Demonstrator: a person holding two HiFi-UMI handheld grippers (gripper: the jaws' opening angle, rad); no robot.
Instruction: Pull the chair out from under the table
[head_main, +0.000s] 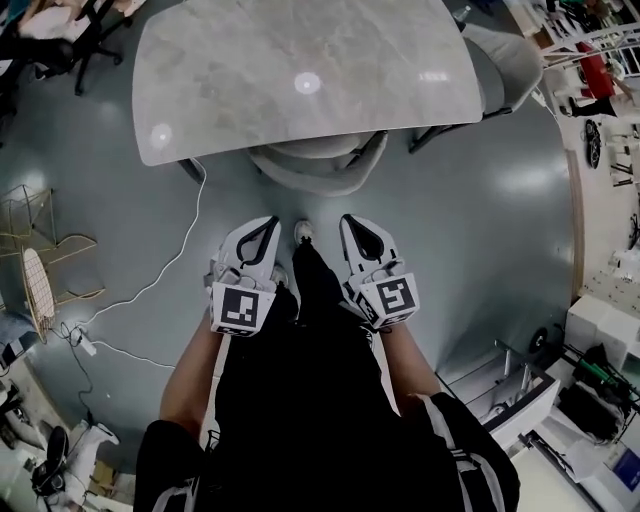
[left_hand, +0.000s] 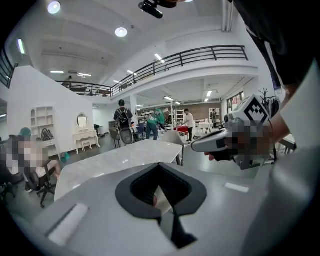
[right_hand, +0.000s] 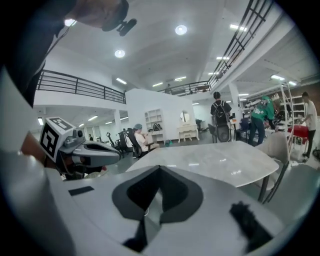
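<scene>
The grey chair is tucked under the near edge of the marble-topped table; only its curved backrest shows. In the head view my left gripper and right gripper are side by side just short of that backrest, apart from it and pointing toward it. Both are shut with nothing between the jaws. The left gripper view looks over the left gripper onto the table, with the right gripper beside it. The right gripper view shows the right gripper, the table and the left gripper.
A second grey chair stands at the table's right end. A white cable runs over the floor at left, near a gold wire rack. White shelving stands at lower right. Several people are far behind the table.
</scene>
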